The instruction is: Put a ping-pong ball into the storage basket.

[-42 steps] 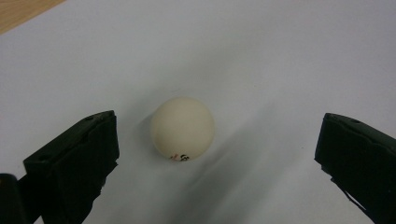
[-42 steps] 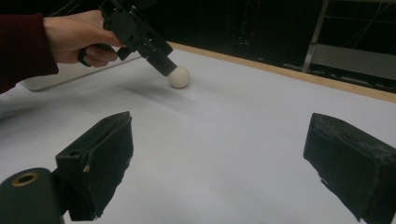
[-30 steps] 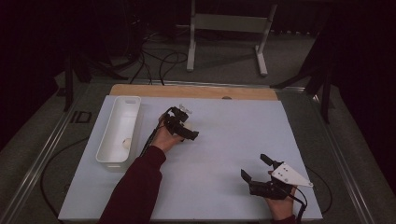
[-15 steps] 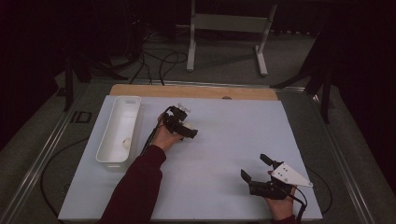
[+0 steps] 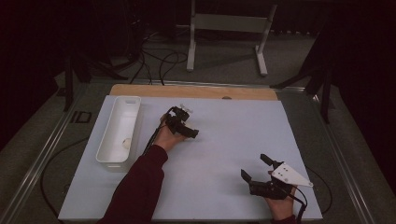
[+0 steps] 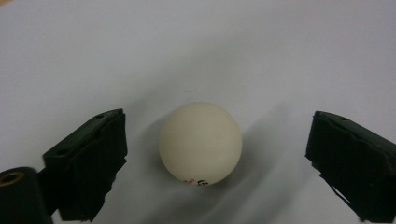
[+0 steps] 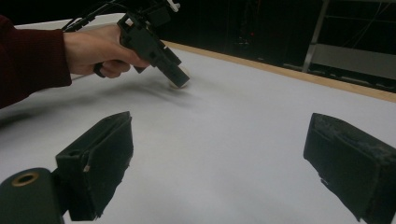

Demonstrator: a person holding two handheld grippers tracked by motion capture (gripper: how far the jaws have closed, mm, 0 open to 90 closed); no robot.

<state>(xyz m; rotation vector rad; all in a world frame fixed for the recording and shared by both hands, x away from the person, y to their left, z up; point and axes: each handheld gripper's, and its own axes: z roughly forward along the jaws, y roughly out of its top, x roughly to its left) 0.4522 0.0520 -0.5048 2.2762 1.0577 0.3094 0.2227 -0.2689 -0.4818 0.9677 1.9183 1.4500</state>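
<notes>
A cream ball (image 6: 201, 142) with small dark print rests on the white table sheet (image 5: 224, 140). It lies between the black pads of my left gripper (image 6: 218, 122), which has just been closing, and a gap still shows on both sides of it. In the high view the left gripper (image 5: 194, 134) points down at the sheet left of centre. From the right gripper view the ball (image 7: 179, 84) peeks out under the left gripper's tip (image 7: 175, 74). My right gripper (image 5: 252, 165) rests near the front right, jaws wide apart (image 7: 222, 126) with nothing between them.
A long white tray (image 5: 116, 109) stands along the left side of the sheet, with a small pale ball (image 5: 125, 142) in it. A wooden strip (image 5: 194, 91) borders the far edge. Cables and a metal stand (image 5: 226, 28) lie on the floor beyond.
</notes>
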